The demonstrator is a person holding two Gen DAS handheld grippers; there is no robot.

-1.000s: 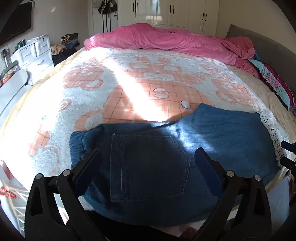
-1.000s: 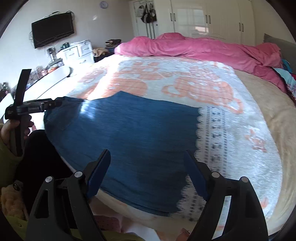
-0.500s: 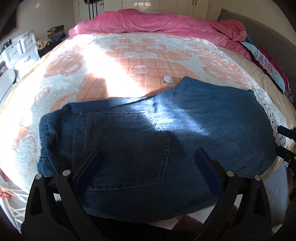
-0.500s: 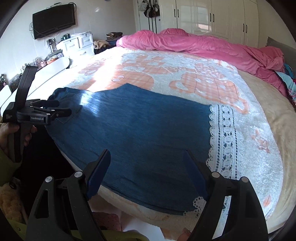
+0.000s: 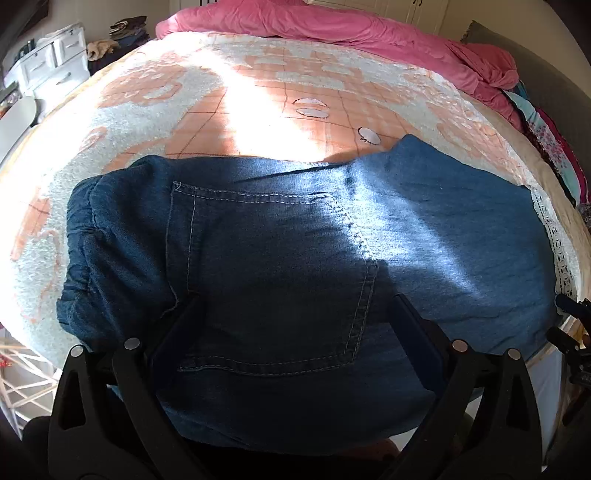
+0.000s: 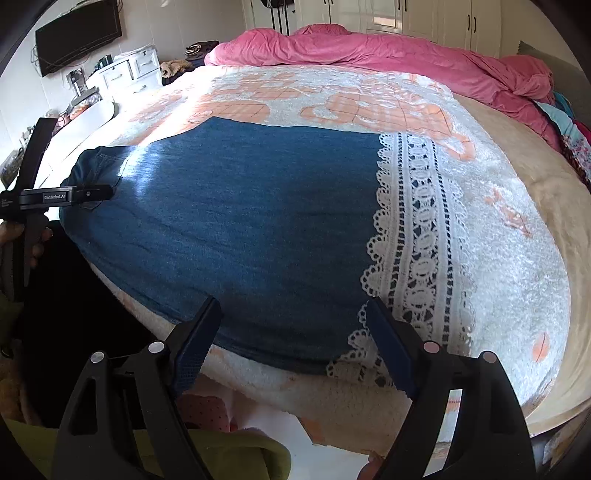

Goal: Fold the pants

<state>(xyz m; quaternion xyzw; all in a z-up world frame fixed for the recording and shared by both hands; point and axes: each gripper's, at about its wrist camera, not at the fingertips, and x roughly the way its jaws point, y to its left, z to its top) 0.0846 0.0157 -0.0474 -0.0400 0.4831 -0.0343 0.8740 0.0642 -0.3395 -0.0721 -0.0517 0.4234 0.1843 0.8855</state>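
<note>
Blue denim pants [image 5: 443,236] lie flat across the near edge of the bed, waist to the left, with a stitched back pocket [image 5: 273,280] facing up. My left gripper [image 5: 295,306] hovers open just over that pocket, nothing between its fingers. In the right wrist view the pant leg [image 6: 240,221] ends in a white lace hem [image 6: 417,236]. My right gripper [image 6: 291,314] stands open over the leg's near edge by the hem, holding nothing. A hand holds the left gripper [image 6: 55,195] at the waist end. The right gripper [image 5: 569,332] peeks in at the left wrist view's right edge.
A white and orange fleece blanket [image 5: 258,92] covers the bed. A pink duvet [image 6: 369,48] is bunched along the far side, with patterned pillows [image 5: 554,147] at the right. A white dresser [image 5: 51,62] and a wall television [image 6: 77,35] stand to the left.
Both grippers have sunk and tipped down toward the pants, which now fill more of each view. Both sets of jaws stay just as wide, and the pants lie as before.
</note>
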